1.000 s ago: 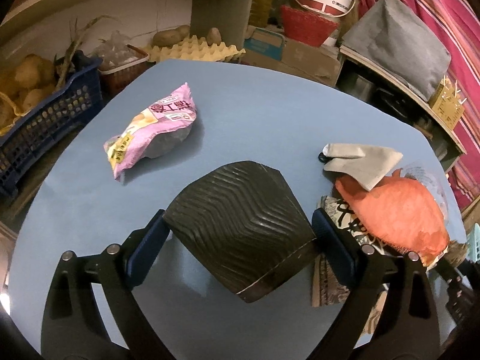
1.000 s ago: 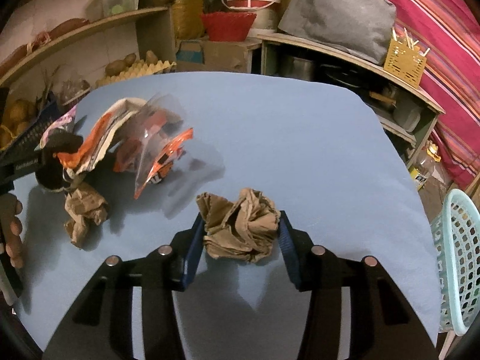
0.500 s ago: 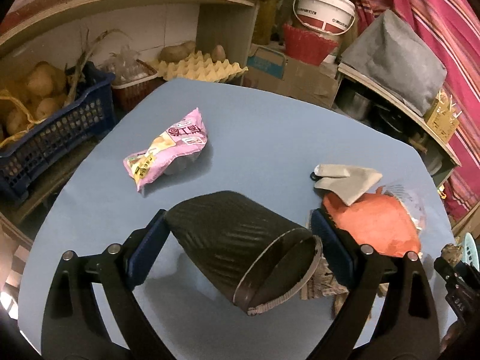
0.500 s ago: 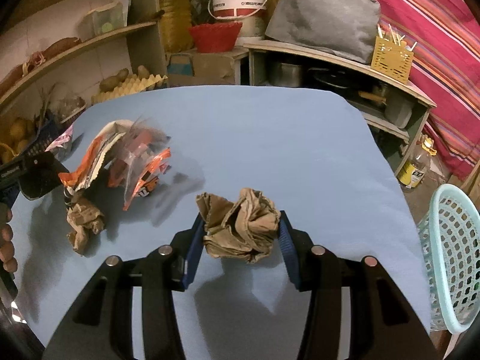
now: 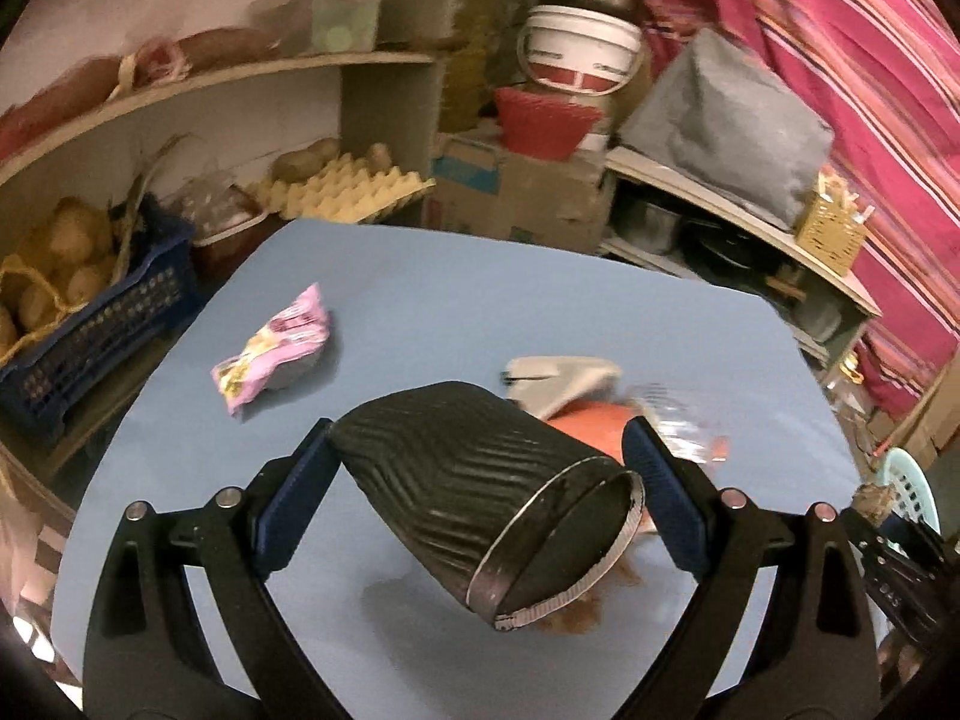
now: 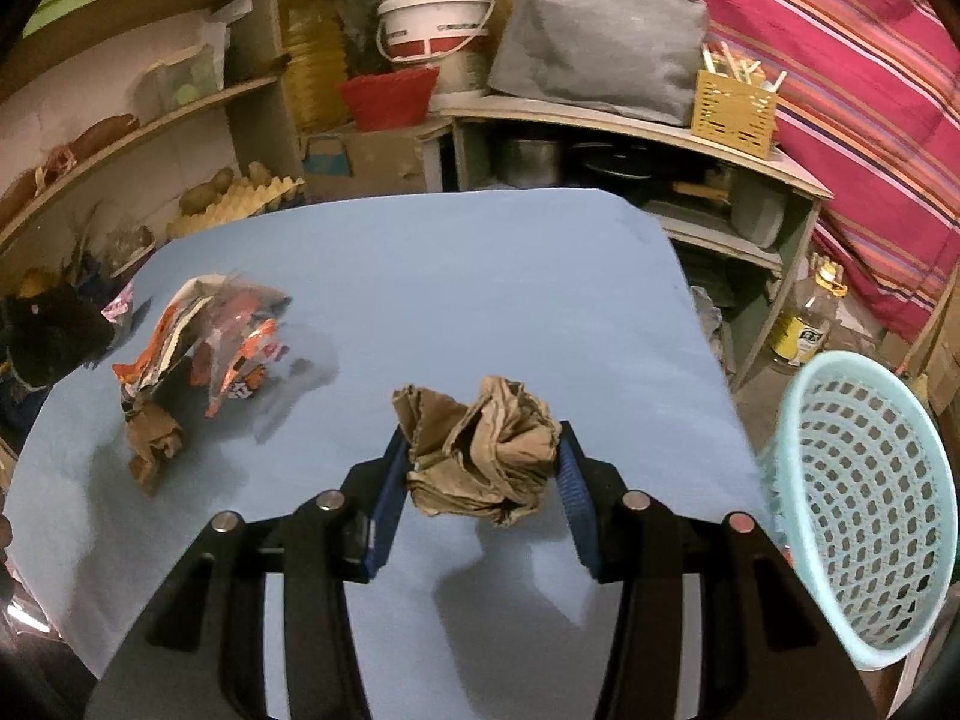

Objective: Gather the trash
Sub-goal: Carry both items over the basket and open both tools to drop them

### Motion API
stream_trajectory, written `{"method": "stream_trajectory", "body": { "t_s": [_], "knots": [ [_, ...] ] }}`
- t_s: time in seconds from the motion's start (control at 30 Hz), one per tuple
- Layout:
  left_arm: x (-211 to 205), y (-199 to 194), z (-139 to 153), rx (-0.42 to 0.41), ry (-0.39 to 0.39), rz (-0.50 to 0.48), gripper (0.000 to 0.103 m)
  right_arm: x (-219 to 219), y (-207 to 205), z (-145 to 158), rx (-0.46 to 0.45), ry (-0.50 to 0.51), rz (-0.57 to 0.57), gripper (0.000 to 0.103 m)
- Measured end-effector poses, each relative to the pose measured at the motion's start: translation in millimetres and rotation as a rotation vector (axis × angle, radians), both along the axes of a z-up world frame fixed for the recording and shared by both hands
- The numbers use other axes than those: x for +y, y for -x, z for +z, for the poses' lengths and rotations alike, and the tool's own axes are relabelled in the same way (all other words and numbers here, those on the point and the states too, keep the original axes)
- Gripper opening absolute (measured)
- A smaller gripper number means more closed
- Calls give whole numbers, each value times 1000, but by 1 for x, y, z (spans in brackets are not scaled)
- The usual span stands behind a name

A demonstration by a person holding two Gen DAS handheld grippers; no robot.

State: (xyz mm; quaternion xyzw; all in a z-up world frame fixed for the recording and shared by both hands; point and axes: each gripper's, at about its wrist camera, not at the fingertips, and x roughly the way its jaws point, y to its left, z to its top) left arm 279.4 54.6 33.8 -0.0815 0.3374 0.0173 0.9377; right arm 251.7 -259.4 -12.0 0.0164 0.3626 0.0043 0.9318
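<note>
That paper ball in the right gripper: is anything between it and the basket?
Nothing visible. The paper ball, clamped in the right gripper, hangs above bare table; the basket stands just past the table's right edge, its open mouth unobstructed.

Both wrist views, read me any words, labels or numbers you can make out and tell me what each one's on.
None can be read for certain.
Pink snack packet: print blurred.
White bucket: red label too blurred.
Yellow-labelled bottle: letters too small.
Orange wrappers: white lettering illegible.
</note>
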Motion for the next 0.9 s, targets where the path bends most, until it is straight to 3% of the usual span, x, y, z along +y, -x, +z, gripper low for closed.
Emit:
{"method": "stream_trajectory", "body": {
  "t_s": [0.43,0.9],
  "knots": [
    [-95,13,22,-29,-20,-149,91,-57,20,8,-7,-9,-66,47],
    [-233,12,25,-43,-25,-358,91,-178,59,15,-25,-34,-254,47]
  ]
}}
